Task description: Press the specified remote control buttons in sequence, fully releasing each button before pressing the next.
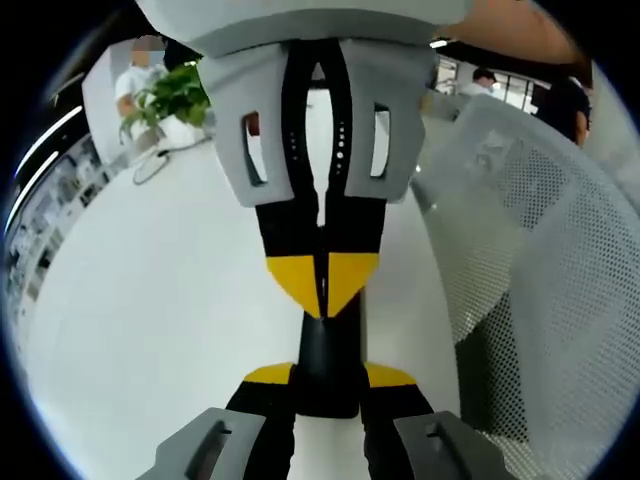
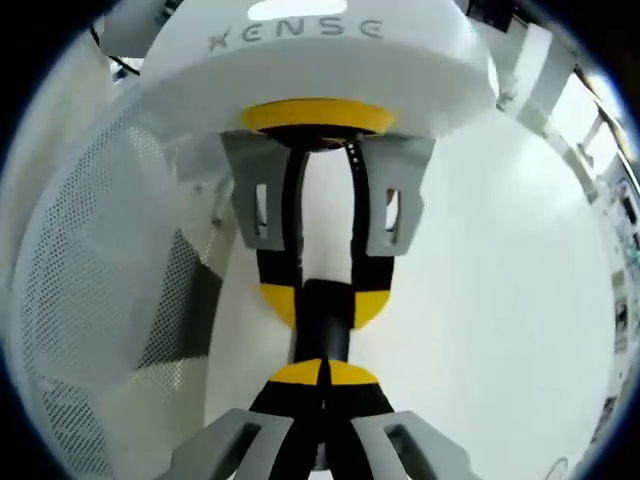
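A black remote control (image 1: pixel 326 355) is clamped between the yellow-tipped jaws of my left gripper (image 1: pixel 328 378), held above the white table (image 1: pixel 150 300). My right gripper (image 1: pixel 322 288) comes down from the top of the left gripper view, jaws shut together, its yellow tips resting on the remote's face. In the right gripper view, my right gripper (image 2: pixel 322 372) is shut with its tips against the remote (image 2: pixel 323 320), which the left gripper (image 2: pixel 325 302) grips from the far side. The buttons are hidden.
A white mesh chair (image 1: pixel 530 260) stands beside the table, also seen as the mesh chair (image 2: pixel 110 280). A potted plant (image 1: pixel 175 95) and a cable lie at the table's far end. People sit in the background.
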A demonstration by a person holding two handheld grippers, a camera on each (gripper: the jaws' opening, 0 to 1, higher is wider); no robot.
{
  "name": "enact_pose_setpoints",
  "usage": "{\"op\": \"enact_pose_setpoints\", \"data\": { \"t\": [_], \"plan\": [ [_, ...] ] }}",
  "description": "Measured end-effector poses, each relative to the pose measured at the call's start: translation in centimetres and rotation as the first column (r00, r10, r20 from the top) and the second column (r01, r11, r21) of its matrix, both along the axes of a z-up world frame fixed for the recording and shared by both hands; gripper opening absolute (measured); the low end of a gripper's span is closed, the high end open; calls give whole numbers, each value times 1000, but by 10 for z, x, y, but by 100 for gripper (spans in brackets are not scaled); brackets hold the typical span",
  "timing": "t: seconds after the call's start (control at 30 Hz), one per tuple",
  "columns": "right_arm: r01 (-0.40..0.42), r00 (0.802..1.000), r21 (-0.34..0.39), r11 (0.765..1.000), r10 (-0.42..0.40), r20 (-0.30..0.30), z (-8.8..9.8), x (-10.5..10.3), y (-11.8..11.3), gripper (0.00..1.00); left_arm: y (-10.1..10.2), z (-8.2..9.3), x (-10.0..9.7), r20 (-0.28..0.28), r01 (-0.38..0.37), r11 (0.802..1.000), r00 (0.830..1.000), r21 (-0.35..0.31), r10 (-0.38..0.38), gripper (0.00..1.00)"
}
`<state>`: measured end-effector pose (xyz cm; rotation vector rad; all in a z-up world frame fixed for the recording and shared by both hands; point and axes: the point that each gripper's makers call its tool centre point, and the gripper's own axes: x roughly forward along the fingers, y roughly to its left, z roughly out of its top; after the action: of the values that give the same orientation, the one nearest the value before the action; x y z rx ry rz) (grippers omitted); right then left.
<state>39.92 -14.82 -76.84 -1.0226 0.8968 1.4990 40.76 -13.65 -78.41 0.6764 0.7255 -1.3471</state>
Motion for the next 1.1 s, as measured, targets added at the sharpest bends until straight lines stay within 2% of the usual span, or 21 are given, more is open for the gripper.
{"op": "enact_pose_setpoints", "data": {
  "t": [0.13, 0.63, 0.93, 1.1],
  "plan": [
    [-15, 1000, -17, 1000, 15, -1, -6, 0, -1, 0, 1, -2, 2, 1, -1, 1000, 1000, -2, 1, 23],
    [-19, 1000, -36, 999, 19, -4, -8, 2, -2, 0, 0, -1, 1, -4, 0, 1000, 1000, -5, 0, 23],
    [20, 999, 8, 1000, -20, -26, -4, 0, -3, 0, -1, 1, 0, -3, 1, 1000, 1000, -5, -1, 23],
    [42, 999, 34, 999, -41, -18, 2, 3, -4, 0, -1, 0, 0, -2, 0, 1000, 1000, -6, 0, 23]
  ]
}}
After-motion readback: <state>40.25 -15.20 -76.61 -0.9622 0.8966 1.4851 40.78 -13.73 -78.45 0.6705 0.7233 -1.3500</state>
